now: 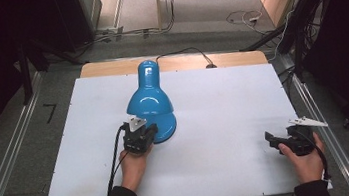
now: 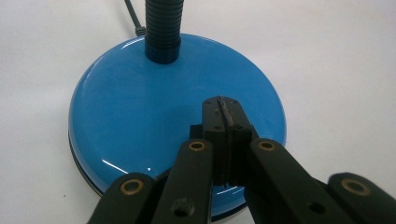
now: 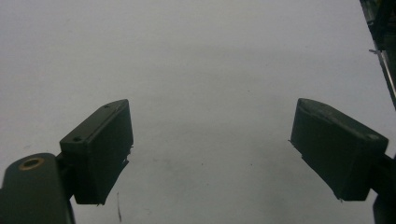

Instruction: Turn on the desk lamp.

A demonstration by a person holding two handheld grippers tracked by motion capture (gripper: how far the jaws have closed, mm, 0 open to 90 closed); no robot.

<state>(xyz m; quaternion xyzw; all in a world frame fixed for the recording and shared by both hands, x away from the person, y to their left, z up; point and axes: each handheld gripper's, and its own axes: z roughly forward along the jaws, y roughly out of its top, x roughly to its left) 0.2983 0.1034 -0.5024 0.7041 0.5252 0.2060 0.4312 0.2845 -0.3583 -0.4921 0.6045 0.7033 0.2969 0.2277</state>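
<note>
a blue lamp (image 1: 150,103) stands on the white counter (image 1: 216,123), a bit left of the middle. from high up you see its shiny shade first. the shade bends down over the round base (image 1: 166,129), and part of the base peeks out under it. a black cord (image 1: 182,52) runs from the lamp to the far edge of the counter.

the left tool (image 1: 140,135) is at the near side of the lamp, and a hand (image 1: 134,166) holds it from behind. in the left tool view its two black jaws are pressed flat together, with nothing between them. the closed tip (image 2: 223,112) sits over the top of the blue base (image 2: 154,112), on the near right part. it looks like it rests on the shiny top, but i cannot be sure it touches. a black bendy neck (image 2: 162,28) goes up from the far side of the base. the cord (image 2: 133,16) comes out behind it.

the right tool (image 1: 272,141) is far from the lamp, near the right edge of the counter. the other hand (image 1: 307,160) holds it low, and it points left across the white top. in the right tool view its jaws stand wide apart. nothing is between them, just bare white counter (image 3: 210,93). it holds nothing.

both sleeves are dark and come in from the bottom.
</note>
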